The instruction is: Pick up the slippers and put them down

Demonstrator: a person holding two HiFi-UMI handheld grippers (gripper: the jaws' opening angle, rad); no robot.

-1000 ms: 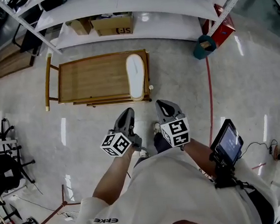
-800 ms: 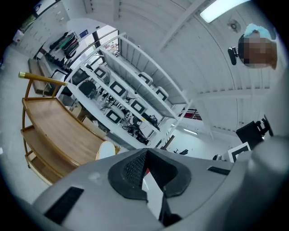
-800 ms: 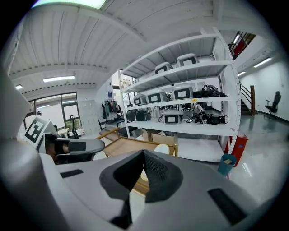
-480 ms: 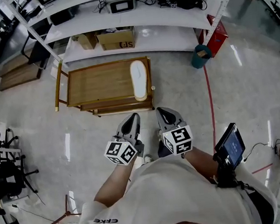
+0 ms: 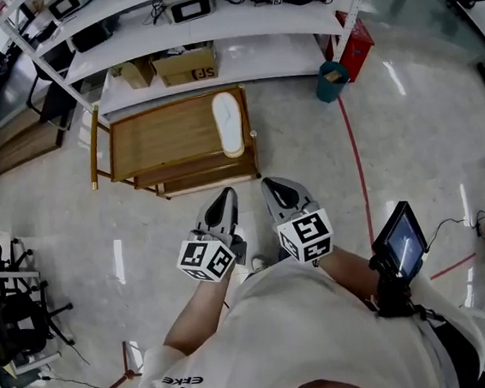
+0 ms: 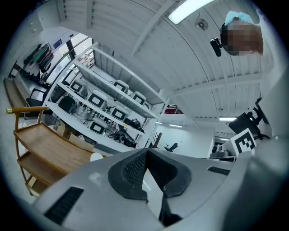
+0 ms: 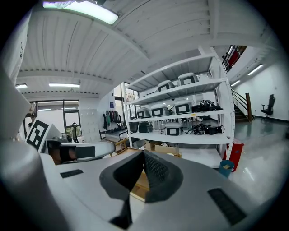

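In the head view, a white slipper (image 5: 228, 123) lies flat on the wooden rack (image 5: 159, 137), upper centre. We hold our left gripper (image 5: 225, 197) and right gripper (image 5: 274, 185) well short of it, probably ready to reach. In the left gripper view, the jaws are closed and empty. The right gripper view shows the same.

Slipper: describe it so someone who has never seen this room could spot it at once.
In front of the white shelving stands a low wooden rack. The slipper lies on its top tier at the right end in the head view, the only white, sole-shaped thing on the brown wood.
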